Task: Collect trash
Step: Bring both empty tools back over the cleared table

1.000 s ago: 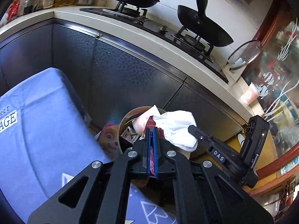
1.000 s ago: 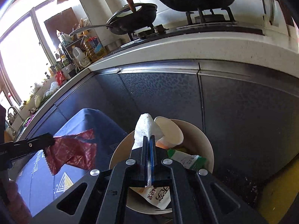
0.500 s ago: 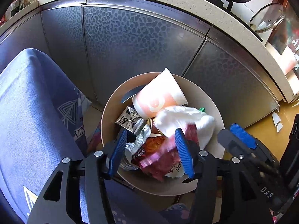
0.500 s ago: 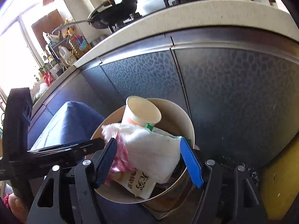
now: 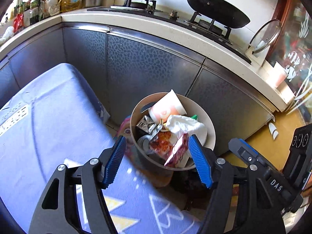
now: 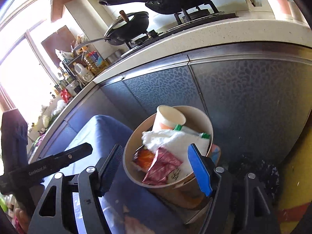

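A beige round trash bin [image 5: 211, 134] [image 6: 208, 128] stands on the floor against the cabinet. In it lie a paper cup [image 5: 167, 107] [image 6: 167, 120], a crumpled white tissue [image 5: 185, 123] [image 6: 175, 139], a red wrapper [image 5: 177, 150] [image 6: 161, 165] and other packets. My left gripper [image 5: 157, 159] is open and empty above the bin's near rim. My right gripper [image 6: 156, 167] is open and empty, also above the bin; it shows in the left wrist view [image 5: 253, 156] at the right.
A blue cloth-covered table [image 5: 48, 126] [image 6: 101, 134] lies left of the bin. Dark grey cabinet doors [image 5: 146, 66] stand behind it under a counter with a stove and black pans [image 5: 216, 11]. Yellow floor [image 5: 276, 132] lies to the right.
Both grippers opened and dropped the red wrapper and the white tissue into the bin, then drew back and up from it.
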`<move>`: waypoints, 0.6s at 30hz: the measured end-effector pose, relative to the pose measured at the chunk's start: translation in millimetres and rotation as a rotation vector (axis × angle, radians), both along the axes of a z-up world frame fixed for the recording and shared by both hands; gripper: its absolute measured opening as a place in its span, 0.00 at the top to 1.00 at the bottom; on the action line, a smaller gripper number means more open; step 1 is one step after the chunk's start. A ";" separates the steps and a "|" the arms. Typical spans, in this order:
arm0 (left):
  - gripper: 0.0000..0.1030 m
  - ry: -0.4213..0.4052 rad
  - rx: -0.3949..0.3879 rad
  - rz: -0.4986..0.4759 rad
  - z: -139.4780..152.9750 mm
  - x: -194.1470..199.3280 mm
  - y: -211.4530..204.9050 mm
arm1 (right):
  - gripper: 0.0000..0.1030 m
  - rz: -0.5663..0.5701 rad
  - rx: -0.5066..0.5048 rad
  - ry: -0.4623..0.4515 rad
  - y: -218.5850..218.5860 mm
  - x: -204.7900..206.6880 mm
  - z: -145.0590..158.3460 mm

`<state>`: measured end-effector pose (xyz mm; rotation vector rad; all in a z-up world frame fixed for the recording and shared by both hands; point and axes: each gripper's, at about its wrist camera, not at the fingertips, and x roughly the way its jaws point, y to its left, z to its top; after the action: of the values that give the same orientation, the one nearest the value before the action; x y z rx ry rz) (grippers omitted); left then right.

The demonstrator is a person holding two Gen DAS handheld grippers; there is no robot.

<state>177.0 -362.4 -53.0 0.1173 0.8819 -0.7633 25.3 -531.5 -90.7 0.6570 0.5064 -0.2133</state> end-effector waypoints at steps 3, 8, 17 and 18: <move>0.35 -0.018 -0.004 0.011 4.3 -17.8 24.1 | 0.32 0.006 0.036 -0.014 14.7 -15.2 4.1; 0.35 -0.086 0.013 0.035 11.9 -48.6 63.6 | 0.32 0.005 0.077 -0.041 42.4 -38.8 14.3; 0.29 -0.168 -0.016 0.068 28.8 -87.1 122.2 | 0.32 0.023 0.083 -0.054 85.6 -61.1 38.0; 0.28 -0.176 -0.019 0.070 31.1 -90.4 126.9 | 0.32 0.027 0.087 -0.053 88.7 -62.5 40.4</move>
<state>86.6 -235.5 -21.9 0.1340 0.7078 -0.6846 -37.2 -442.7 -50.2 0.7387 0.4749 -0.1487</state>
